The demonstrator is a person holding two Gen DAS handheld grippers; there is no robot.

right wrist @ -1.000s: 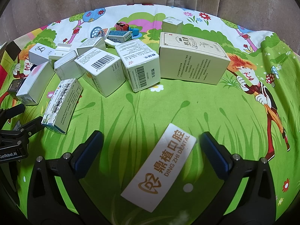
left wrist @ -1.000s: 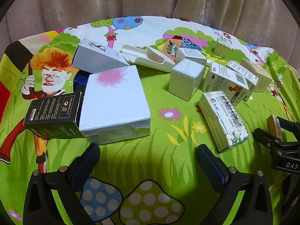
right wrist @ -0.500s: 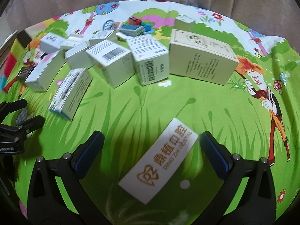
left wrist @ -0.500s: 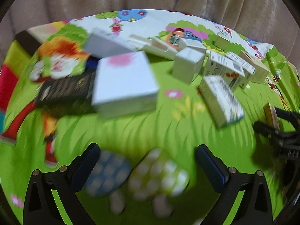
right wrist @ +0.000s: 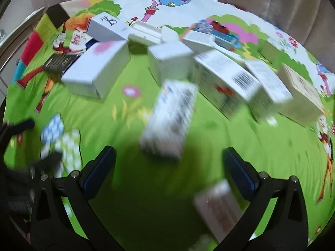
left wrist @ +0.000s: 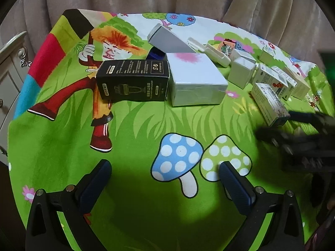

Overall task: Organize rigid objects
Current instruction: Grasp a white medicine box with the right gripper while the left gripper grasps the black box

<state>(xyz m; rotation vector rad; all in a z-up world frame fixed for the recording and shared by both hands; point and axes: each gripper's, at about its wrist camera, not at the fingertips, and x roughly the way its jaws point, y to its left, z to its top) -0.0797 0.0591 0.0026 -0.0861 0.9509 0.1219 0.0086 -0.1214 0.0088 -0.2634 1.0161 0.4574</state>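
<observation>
Both tools are spread apart and empty above a cartoon-print desk. The right tool [right wrist: 169, 163] points at a blurred printed box [right wrist: 169, 123] at twelve o'clock. It would do best to slow, centre the box between the pads, then close. The left tool [left wrist: 165, 177] hangs over bare cloth, boxes well beyond.

The left gripper [left wrist: 165, 179] has black plastic arms shaped like open triangles, dark blue ribbed pads [left wrist: 95, 185] on the fingertips and small silver screws at the joints. The right gripper [right wrist: 170, 165] is built alike, black with blue pads [right wrist: 240, 172].
</observation>
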